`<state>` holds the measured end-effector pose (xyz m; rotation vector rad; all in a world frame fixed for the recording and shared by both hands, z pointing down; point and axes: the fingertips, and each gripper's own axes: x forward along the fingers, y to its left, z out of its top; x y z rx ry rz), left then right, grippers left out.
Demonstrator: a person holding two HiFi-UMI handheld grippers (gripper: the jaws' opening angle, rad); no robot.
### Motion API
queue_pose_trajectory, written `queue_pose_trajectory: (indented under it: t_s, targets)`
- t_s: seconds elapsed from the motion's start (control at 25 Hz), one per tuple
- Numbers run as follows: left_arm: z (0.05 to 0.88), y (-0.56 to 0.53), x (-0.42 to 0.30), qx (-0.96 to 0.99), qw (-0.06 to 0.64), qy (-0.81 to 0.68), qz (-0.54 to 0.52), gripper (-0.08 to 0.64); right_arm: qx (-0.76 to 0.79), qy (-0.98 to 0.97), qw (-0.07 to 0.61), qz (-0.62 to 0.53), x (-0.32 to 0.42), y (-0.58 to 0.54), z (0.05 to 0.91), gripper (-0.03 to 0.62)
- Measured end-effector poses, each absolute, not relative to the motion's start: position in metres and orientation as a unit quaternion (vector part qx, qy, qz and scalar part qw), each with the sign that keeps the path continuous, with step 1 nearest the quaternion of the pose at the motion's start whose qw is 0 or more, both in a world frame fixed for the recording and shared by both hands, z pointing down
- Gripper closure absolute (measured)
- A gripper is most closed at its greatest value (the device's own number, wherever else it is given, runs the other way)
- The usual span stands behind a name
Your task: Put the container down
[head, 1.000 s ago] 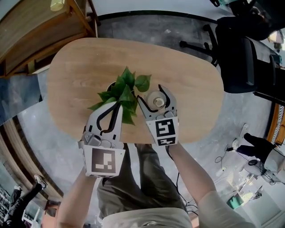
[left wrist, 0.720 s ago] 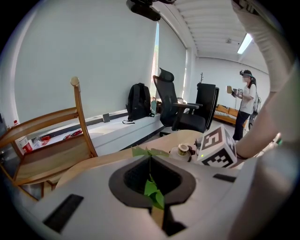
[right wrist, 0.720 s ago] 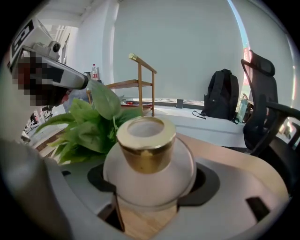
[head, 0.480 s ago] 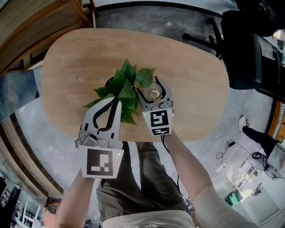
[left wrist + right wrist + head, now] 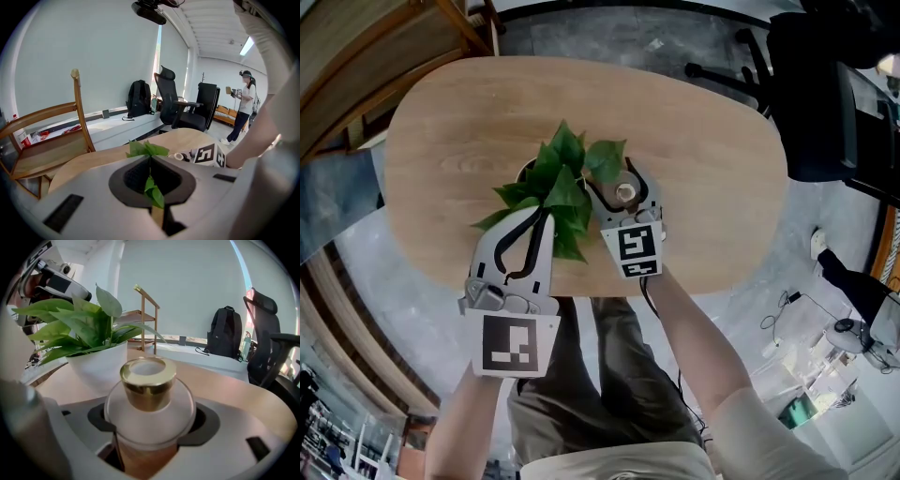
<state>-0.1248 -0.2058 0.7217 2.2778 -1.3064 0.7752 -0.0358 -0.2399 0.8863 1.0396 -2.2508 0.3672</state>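
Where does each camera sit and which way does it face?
Head view: on the person's head, looking steeply down at the oval wooden table; both forearms, left gripper and right gripper show.
Left gripper view: rides the left gripper, looks across the table towards a wooden chair; its own jaws, together, show.
Right gripper view: rides the right gripper, faces the green leafy plant in a white pot; its jaws clamp the frosted glass container with a gold neck.
Shared: all three show the plant and table.

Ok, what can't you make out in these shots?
Container base: right gripper view, the right tool hides it, so contact with the table is unclear.
Plant pot: head view, leaves cover nearly all.
Distant person: left gripper view, too small for detail.
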Motion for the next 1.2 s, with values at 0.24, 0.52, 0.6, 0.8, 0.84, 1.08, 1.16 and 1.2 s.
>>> queue_pose_trajectory:
  t_s: [0.24,0.52,0.6,0.8,0.84,1.08,1.16,1.2]
  targets:
    - [0.719,-0.204,-0.121,0.811,0.206,-0.472,0.279,0.549,0.377,-0.864,0.303,0.141,-0.038,-0.238,0.886,0.265]
    - [0.715,-0.199,-0.111,0.811,0.211,-0.467,0.281,0.549,0.367,-0.867,0.303,0.148,-0.03,-0.232,0.875,0.258]
    - [0.71,-0.198,-0.109,0.812,0.212,-0.467,0.279,0.549,0.351,-0.871,0.312,0.147,-0.029,-0.226,0.872,0.258]
    - [0.686,-0.194,-0.105,0.81,0.221,-0.469,0.274,0.549,0.334,-0.872,0.331,0.135,-0.023,-0.211,0.843,0.259]
    - [0.68,-0.194,-0.104,0.809,0.223,-0.472,0.272,0.549,0.336,-0.871,0.333,0.133,-0.022,-0.209,0.835,0.259]
    - [0.639,-0.198,-0.1,0.81,0.217,-0.476,0.263,0.549,0.352,-0.865,0.329,0.14,-0.016,-0.207,0.777,0.307]
    - [0.622,-0.2,-0.097,0.815,0.207,-0.472,0.264,0.549,0.368,-0.863,0.321,0.129,-0.012,-0.211,0.75,0.425]
    - [0.614,-0.202,-0.096,0.817,0.203,-0.471,0.264,0.549,0.372,-0.863,0.318,0.125,-0.011,-0.211,0.737,0.433]
